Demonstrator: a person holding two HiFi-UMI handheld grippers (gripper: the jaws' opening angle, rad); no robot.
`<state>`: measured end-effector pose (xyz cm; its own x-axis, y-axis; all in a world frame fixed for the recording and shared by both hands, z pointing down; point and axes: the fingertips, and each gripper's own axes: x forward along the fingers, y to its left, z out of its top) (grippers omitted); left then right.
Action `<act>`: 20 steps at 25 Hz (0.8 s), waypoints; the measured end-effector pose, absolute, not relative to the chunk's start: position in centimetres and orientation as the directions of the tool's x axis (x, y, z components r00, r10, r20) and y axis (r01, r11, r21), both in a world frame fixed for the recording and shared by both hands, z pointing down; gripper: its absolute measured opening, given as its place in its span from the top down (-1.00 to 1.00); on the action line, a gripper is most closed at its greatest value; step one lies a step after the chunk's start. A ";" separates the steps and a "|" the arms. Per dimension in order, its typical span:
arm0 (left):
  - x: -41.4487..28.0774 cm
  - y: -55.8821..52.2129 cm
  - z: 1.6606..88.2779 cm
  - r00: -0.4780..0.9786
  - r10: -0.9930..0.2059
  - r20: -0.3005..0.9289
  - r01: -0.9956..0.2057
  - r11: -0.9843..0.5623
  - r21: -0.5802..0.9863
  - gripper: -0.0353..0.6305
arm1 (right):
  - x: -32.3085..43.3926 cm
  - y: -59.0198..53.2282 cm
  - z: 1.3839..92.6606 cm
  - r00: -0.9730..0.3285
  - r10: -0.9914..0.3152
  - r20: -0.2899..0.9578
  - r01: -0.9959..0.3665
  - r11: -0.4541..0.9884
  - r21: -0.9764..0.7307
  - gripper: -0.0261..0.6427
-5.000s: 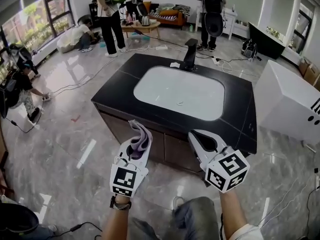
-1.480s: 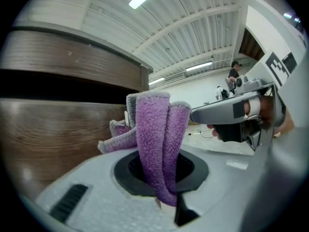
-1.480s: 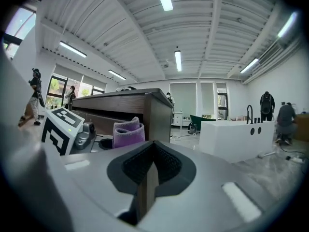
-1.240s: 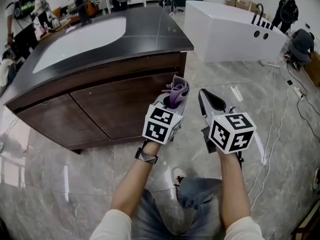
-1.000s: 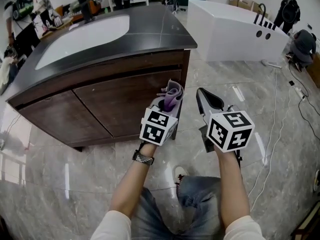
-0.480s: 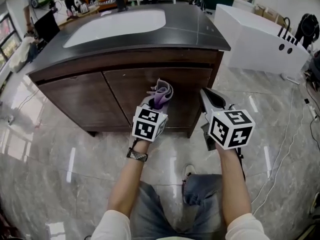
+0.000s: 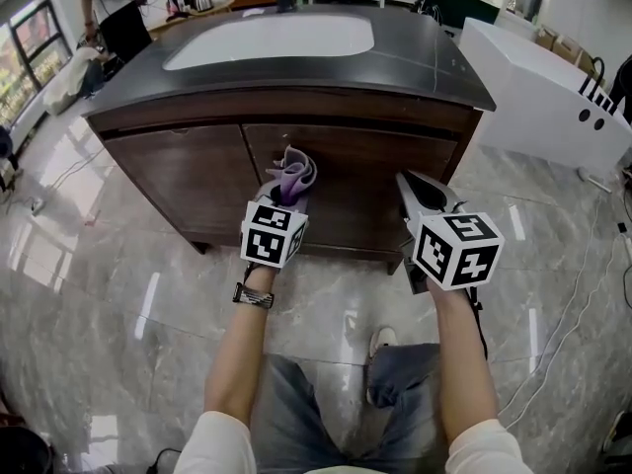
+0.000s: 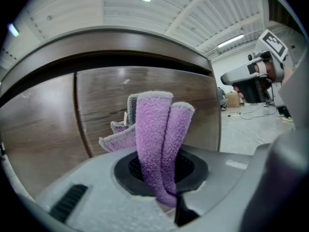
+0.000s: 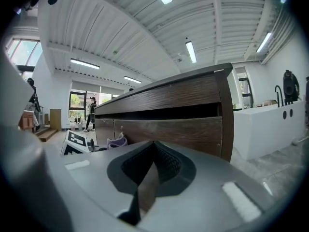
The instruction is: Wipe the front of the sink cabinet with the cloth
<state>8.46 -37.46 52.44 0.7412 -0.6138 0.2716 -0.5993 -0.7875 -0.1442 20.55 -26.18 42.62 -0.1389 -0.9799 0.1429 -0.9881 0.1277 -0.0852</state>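
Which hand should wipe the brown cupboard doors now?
Probably the left. The left tongs are shut on the purple cloth, held up close to the cabinet door. The right tongs are shut with nothing in them.

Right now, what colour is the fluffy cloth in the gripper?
Purple, with paler grey edges. The cloth shows best in the left gripper view, pinched in the left gripper.
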 end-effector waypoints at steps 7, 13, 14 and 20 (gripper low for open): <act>3.2 -40.1 54.0 0.668 -0.685 0.291 -0.671 -0.724 -0.163 0.75 | 21.1 -25.7 43.2 -0.123 -0.979 0.160 -0.992 0.114 -0.062 0.90; 1.6 -40.9 56.3 0.643 -0.696 0.320 -0.695 -0.706 -0.138 0.75 | 22.7 -25.1 43.5 -0.086 -0.982 0.171 -0.996 0.078 -0.052 0.90; 1.6 -40.9 57.0 0.639 -0.694 0.331 -0.693 -0.707 -0.143 0.75 | 23.0 -24.9 43.5 -0.079 -0.982 0.172 -0.996 0.072 -0.047 0.90; 4.8 -39.2 59.7 0.675 -0.639 0.369 -0.645 -0.754 -0.125 0.75 | 24.6 -23.6 43.5 -0.042 -0.984 0.175 -0.999 0.036 -0.038 0.90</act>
<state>4.80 -39.25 59.70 0.6749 -0.6389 0.3692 -0.6451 -0.7538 -0.1251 24.62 -23.59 43.47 -0.0423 -0.9837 0.1747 -0.9986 0.0361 -0.0383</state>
